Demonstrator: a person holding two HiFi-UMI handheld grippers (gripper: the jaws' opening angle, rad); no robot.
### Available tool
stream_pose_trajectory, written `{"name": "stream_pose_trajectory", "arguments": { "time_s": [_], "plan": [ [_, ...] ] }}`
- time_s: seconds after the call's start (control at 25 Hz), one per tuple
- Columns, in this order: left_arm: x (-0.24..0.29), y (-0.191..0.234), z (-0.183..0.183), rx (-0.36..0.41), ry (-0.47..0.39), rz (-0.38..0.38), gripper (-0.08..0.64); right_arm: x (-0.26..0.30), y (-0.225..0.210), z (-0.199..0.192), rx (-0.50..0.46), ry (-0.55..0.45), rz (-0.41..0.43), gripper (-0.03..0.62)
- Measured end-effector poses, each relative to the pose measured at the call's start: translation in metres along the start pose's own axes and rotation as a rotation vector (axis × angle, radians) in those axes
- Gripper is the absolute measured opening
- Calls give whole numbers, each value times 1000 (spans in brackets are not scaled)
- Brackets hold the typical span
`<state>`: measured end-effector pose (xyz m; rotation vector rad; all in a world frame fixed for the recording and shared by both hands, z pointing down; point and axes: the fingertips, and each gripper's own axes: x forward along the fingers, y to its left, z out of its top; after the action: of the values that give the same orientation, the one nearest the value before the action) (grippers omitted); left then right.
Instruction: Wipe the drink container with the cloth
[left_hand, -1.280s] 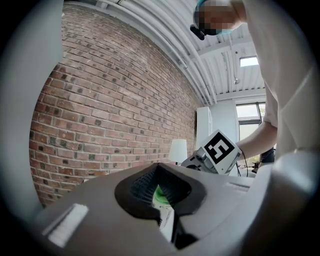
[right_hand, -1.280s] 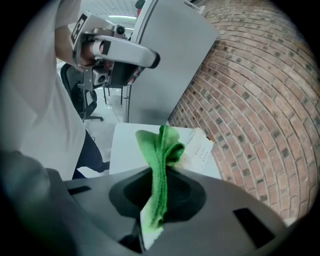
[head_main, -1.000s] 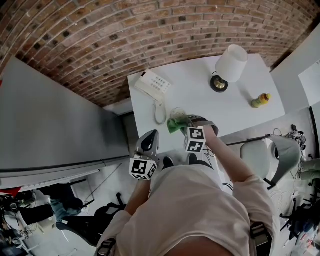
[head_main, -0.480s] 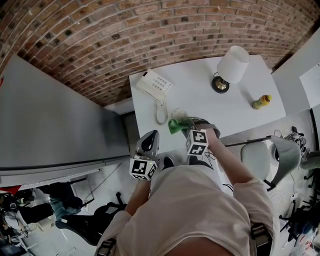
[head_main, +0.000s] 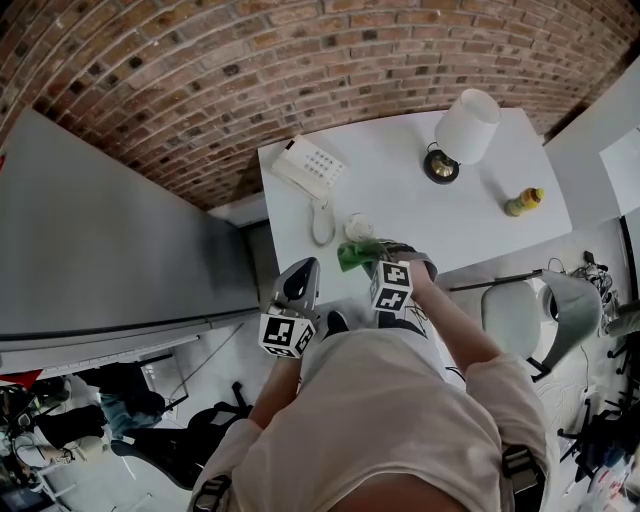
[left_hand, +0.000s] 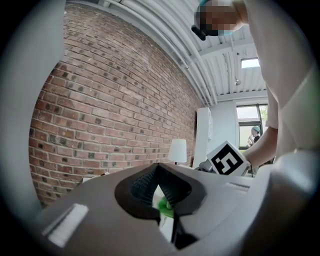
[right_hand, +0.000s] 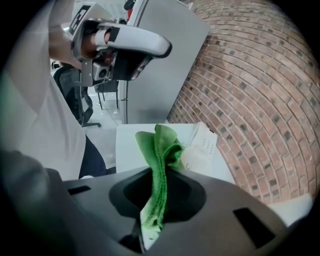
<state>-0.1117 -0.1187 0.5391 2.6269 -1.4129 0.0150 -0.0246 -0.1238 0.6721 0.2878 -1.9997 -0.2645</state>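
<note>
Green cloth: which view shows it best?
The right gripper view: the green folded cloth fills the centre, clamped in the right gripper. Head view shows the cloth small and distant; left gripper view only a green sliver.

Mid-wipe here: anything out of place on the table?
The handset lies on the white table beside the telephone base, seemingly off its cradle. Nothing looks spilled; the green cloth sits clamped in the right hand-held gripper.

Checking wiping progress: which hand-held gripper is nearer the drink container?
Right. Right hand-held gripper, holding the green cloth, is beside the drink container; left hand-held gripper hangs off the table.
</note>
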Motion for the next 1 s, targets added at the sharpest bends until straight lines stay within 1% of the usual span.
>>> {"name": "stream_pose_trajectory", "arguments": {
  "time_s": [0.24, 0.48, 0.72, 1.0],
  "plan": [
    [-1, -1, -1, -1, 2, 0, 11, 4, 8, -6, 15, 12, 30, 43],
    [-4, 0, 0, 3, -1, 5, 11, -3, 11, -8, 22, 10, 27, 43],
    [-5, -1, 1, 3, -3, 7, 11, -36, -4, 12, 56, -54, -45, 43],
    [-5, -1, 1, 4, -6, 13, 11, -77, -28, 43, 63, -136, -140, 43]
  ]
}}
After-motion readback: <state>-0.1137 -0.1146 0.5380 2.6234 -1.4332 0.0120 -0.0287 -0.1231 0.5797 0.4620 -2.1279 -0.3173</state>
